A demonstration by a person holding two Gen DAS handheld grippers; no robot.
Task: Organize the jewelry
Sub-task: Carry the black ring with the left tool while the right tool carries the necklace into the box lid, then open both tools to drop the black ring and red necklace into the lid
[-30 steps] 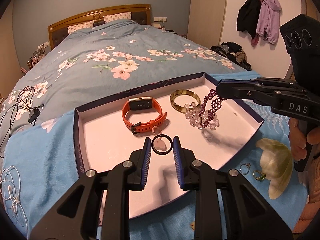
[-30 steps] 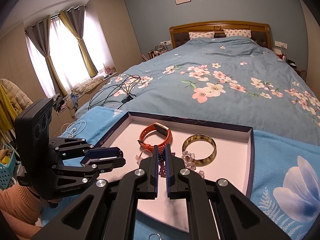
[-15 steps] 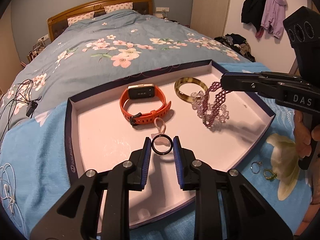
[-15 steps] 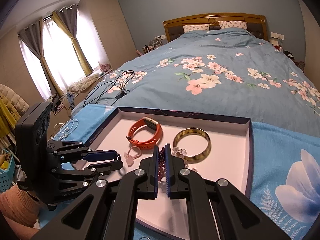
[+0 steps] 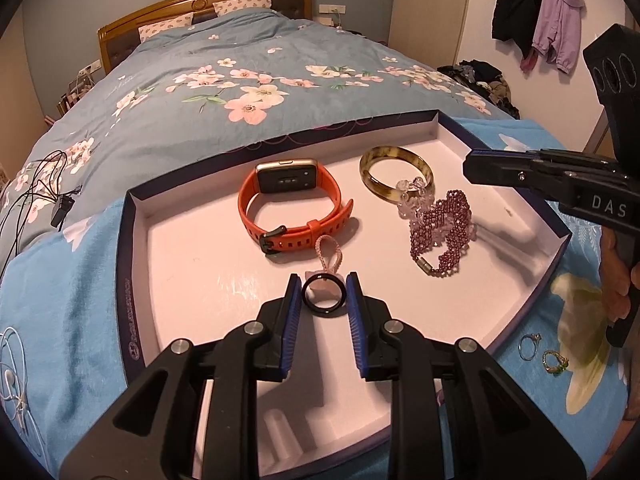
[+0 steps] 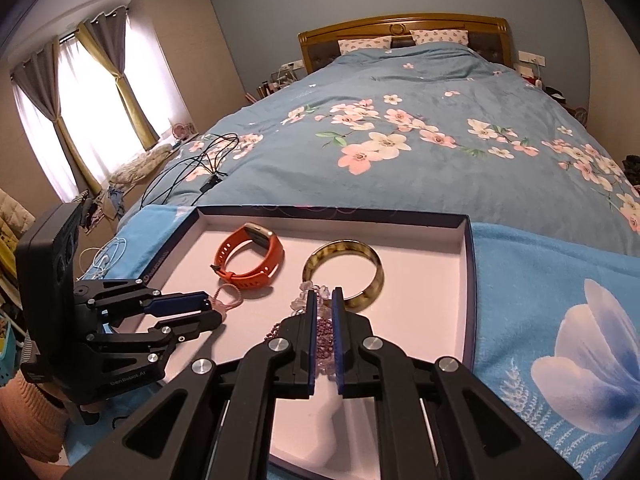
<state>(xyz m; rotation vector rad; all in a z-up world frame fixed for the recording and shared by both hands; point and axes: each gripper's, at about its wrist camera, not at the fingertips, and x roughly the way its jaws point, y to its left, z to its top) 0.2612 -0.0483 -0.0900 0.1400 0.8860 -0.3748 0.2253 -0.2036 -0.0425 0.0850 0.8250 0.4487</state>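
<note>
Tray: shallow box lid [image 5: 136, 264] with a pale pink inside, sitting on a blue floral blanket [image 5: 60, 300] at the foot of the bed.

Left gripper [image 5: 323, 294]: pinching a black ring [image 5: 322, 295] across its width, pads on both sides, just above the tray floor near a little pink loop charm [image 5: 329, 254].

Right gripper [image 6: 324, 316]: nearly closed, with purple beads showing in the slot between the pads (can't tell if it really grips them or just sits over them). In the left view its tip looks clear of the purple beaded bracelet [image 5: 440, 236].

Already in the tray: orange watch [image 5: 294, 208] toward the back, amber bangle [image 5: 396, 174] beside it, clear bead strand [image 5: 412, 196] touching the bangle and tangled with the purple bracelet.

Still outside: two small rings [image 5: 530, 346] on the blanket by the tray's right corner.

How the ring handles: light, rigid, smooth, so I reckon it could squirt out sideways if squeezed off-centre. Best hold is square across the band, like now.

How the bracelet handles: floppy and a bit heavy for its size, so it will sag and swing. Grabbing near the metal clasp [image 5: 425, 266] looks safest, since loose beads roll.

Watch out: the strands could snag each other when lifted.
</note>
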